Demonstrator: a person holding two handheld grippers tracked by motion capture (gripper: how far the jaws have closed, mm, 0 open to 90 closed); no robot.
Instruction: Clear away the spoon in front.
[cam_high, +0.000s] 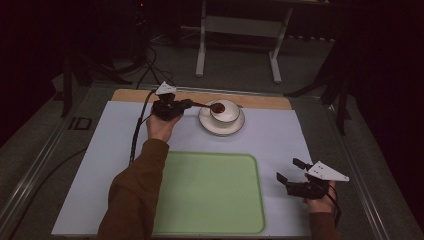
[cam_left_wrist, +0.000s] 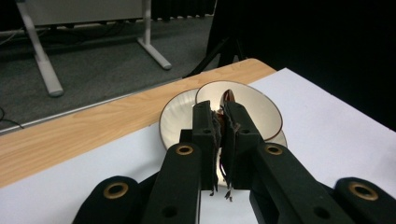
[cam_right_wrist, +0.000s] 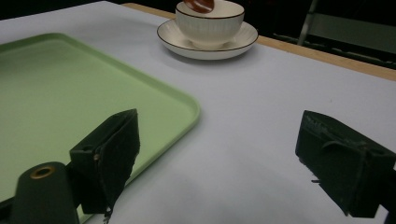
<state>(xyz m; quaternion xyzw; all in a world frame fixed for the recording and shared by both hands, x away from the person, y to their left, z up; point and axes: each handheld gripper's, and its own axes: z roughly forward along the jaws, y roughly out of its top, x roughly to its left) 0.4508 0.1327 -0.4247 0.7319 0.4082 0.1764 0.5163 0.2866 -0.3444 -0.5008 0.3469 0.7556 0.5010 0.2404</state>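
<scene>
Your worktop (cam_high: 300, 150) carries a green tray (cam_high: 210, 192) close to you and, at the far edge, a saucer (cam_high: 221, 127) with a cup (cam_high: 224, 112) standing on it. The job in hand looks like spoon work at the cup: your left claw (cam_high: 187, 103) is clamped shut on the handle of a brown spoon (cam_high: 214, 106), and the bowl of the spoon sits over the cup's mouth, at or just inside the rim. In the left gripper view the jaws are pressed together on the thin handle with the cup (cam_left_wrist: 243, 105) right ahead. I cannot tell whether the spoon touches the inside of the cup.

The next move, as I judge it, calls for a steady wrist: lower or lift the spoon straight, without knocking the rim, since the cup only rests loose on the saucer.

Your left forearm reaches far forward across the tray's left edge, hand level, claw pointing right toward the cup. Your right claw (cam_high: 290, 172) rests low at the near right of the worktop, beside the tray, jaws spread wide and holding nothing.
</scene>
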